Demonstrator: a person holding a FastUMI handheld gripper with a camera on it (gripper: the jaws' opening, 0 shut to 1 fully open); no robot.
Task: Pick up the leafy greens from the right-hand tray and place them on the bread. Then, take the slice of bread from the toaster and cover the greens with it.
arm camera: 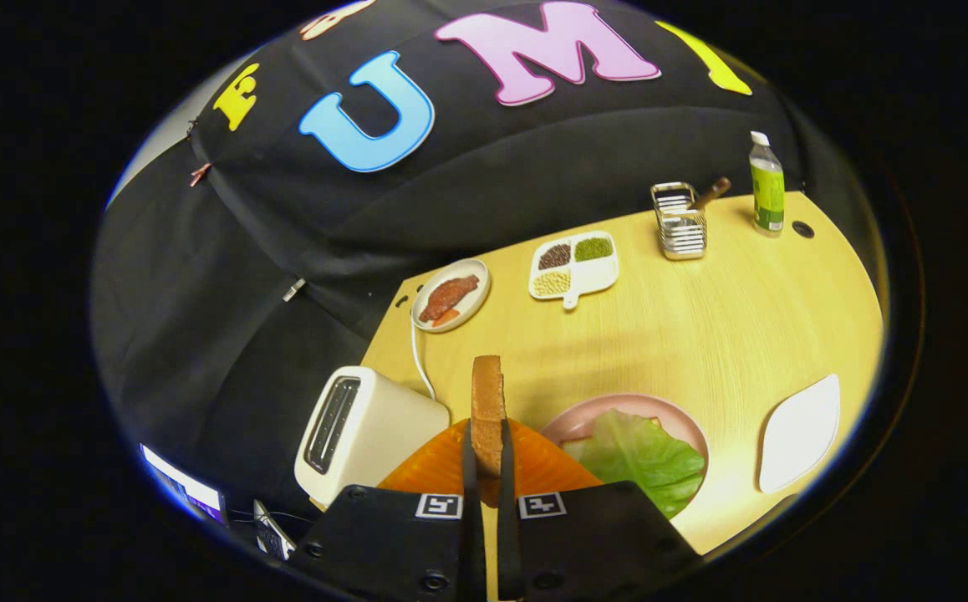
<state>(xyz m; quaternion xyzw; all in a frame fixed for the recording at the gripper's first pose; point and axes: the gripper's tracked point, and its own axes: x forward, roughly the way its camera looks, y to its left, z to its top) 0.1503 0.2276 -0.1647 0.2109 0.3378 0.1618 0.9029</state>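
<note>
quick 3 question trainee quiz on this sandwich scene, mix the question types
1. True or false: the gripper is shut on the bread slice.
2. The leafy greens lie on: A) the pink plate B) the white tray C) the toaster
3. Fill in: the green-labelled bottle stands beside the metal ____.

Key: 1 true; 2 A; 3 rack

Brown bread slice (488, 401), green leafy greens (643, 458), pink plate (609, 411), cream toaster (367, 435).
</note>
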